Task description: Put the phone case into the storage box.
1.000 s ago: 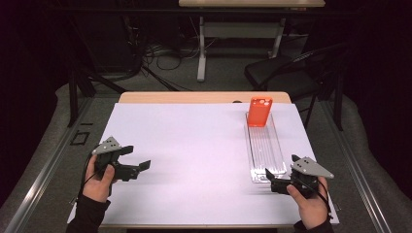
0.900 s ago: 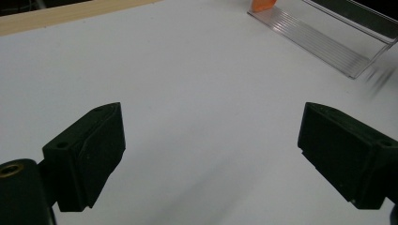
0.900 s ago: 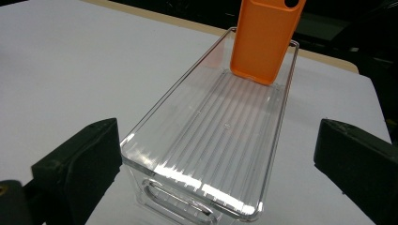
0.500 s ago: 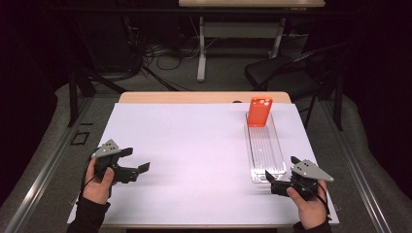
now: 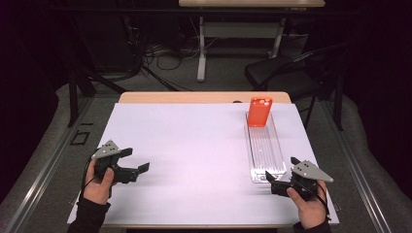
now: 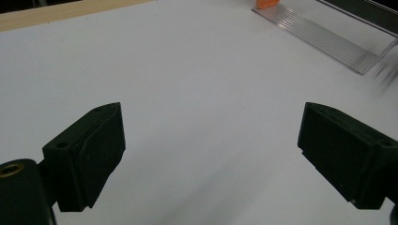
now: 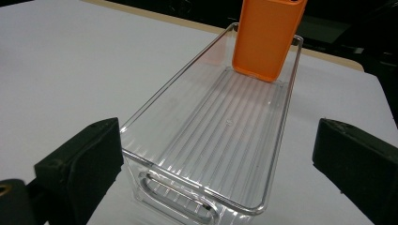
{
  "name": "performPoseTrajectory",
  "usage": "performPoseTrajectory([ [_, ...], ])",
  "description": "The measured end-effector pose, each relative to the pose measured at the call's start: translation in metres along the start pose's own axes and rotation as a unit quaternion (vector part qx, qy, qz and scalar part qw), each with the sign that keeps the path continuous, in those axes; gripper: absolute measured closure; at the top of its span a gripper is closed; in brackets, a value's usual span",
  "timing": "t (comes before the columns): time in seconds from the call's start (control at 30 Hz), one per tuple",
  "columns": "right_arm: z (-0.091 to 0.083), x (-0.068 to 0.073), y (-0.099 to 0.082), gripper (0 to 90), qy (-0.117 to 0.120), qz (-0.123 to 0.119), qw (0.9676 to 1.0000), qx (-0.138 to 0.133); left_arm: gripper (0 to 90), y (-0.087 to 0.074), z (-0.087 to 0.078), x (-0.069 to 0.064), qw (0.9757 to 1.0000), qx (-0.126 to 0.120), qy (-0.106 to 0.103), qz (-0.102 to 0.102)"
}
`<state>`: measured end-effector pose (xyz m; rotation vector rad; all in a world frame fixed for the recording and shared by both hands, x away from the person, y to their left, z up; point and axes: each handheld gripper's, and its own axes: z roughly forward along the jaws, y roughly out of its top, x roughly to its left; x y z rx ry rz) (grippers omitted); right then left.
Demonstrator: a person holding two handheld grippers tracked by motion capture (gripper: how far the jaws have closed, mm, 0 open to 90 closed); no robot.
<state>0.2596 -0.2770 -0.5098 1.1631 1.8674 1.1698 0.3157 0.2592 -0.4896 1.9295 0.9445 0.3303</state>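
Approach step, nothing grasped. Right gripper (image 5: 272,177), lower right of the high view, jaws spread wide, empty, lined up on the near end of the clear tray (image 7: 141,117). The tray runs up the right side of the white sheet (image 5: 194,145). An orange phone case (image 7: 265,37) stands upright at the tray's far end, leaning on the end wall; probably inside the tray, though its base is hard to make out. Left gripper (image 5: 138,165), lower left, jaws wide, empty, over bare sheet, well apart from the tray. Next move, likely: right gripper goes forward along the tray to the case, or closes on the tray's near wall.
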Motion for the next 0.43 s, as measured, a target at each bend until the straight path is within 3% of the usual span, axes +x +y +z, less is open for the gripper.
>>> performPoseTrajectory([
  [0.43,0.0011,-0.0013,-0.0013,2.4,0.001,0.006,1.0,-0.002,8.0,-0.0008,0.0008,0.0024,1.0,0.002,0.003,-0.003],
])
